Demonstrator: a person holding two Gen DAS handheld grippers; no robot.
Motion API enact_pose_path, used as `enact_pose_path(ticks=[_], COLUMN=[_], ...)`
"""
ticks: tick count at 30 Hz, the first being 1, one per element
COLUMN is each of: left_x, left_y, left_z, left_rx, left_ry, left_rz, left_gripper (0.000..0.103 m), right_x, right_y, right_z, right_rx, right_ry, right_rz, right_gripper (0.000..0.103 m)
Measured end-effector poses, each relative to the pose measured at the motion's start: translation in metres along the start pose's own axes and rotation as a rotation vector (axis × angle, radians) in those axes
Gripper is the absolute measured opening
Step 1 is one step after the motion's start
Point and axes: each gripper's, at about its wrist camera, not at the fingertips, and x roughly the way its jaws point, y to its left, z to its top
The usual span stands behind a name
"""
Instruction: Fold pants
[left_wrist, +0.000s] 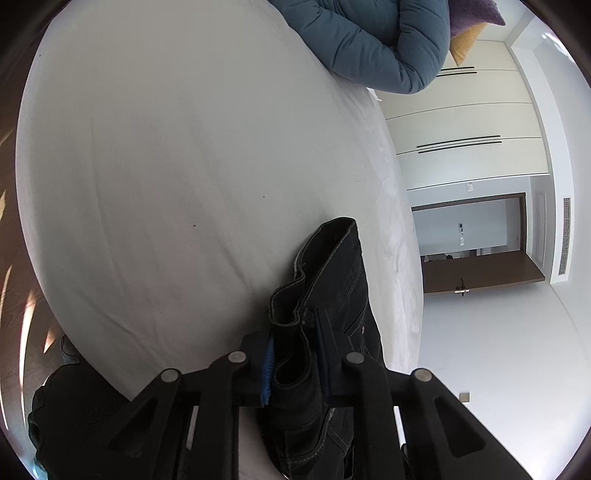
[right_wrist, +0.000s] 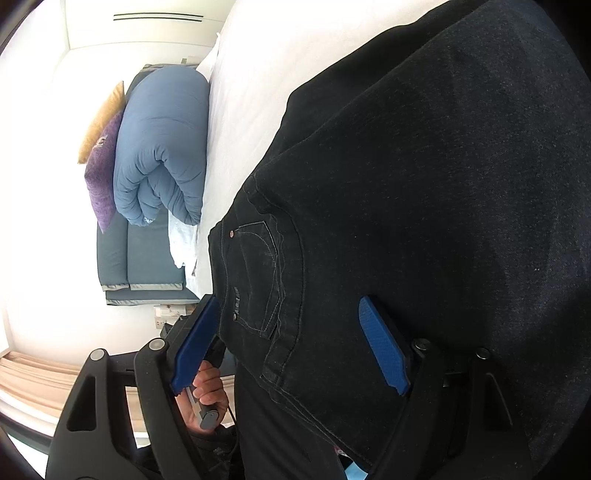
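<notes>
Pants (right_wrist: 406, 184), black denim, hang limp and heavy over the bed (left_wrist: 166, 166); my left tongs (left_wrist: 295, 354) pinch the thick waistband, my right tongs (right_wrist: 291, 347) gape around the pocket seam, gripping nothing.

pants (left_wrist: 325, 295) on bed (left_wrist: 166, 166), duvet (left_wrist: 369, 40) at far end

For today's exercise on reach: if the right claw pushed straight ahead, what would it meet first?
The black pants: the open right claw already straddles their waistband, so denim comes first; depth is hard to judge.
</notes>
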Motion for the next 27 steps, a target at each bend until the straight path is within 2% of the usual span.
enact_pose_path(ticks=[4,8,11,13,15,18,21,25,27], left_x=[-0.007,-0.013,-0.011,-0.001,0.017,0.049,0.066,0.072,0.07], left_y=[-0.032,-0.097,-0.166,-0.208,-0.233,-0.242,-0.234,-0.233,-0.233], left_z=[-0.005,-0.027,-0.073,-0.118,-0.165,-0.234,-0.276,-0.298,-0.299], left_rx=[0.086,0.284,0.541,0.712,0.842,0.995,1.091,1.196,1.216], left_ry=[-0.025,-0.033,-0.023,0.025,0.097,0.202,0.251,0.263,0.255], left_rz=[-0.005,-0.002,-0.005,-0.036,-0.063,-0.046,-0.01,0.036,0.042], left_gripper=[0.012,0.012,0.012,0.012,0.011,0.008,0.007,0.007,0.007], right_x=[-0.002,-0.005,-0.024,-0.041,-0.056,-0.071,-0.075,-0.077,-0.072], right_y=[-0.003,0.002,0.017,0.028,0.033,0.033,0.03,0.013,0.01], right_z=[-0.001,-0.002,-0.001,0.002,0.008,0.014,0.013,0.011,0.012], right_rx=[-0.006,-0.009,-0.026,-0.058,-0.068,-0.069,-0.06,-0.017,-0.012], right_ry=[-0.02,-0.019,-0.047,-0.067,-0.064,-0.049,-0.039,-0.038,-0.033], right_rz=[0.012,0.0,0.029,0.05,0.067,0.111,0.078,0.02,0.005], right_gripper=[0.078,0.078,0.078,0.078,0.078,0.078,0.078,0.078,0.078])
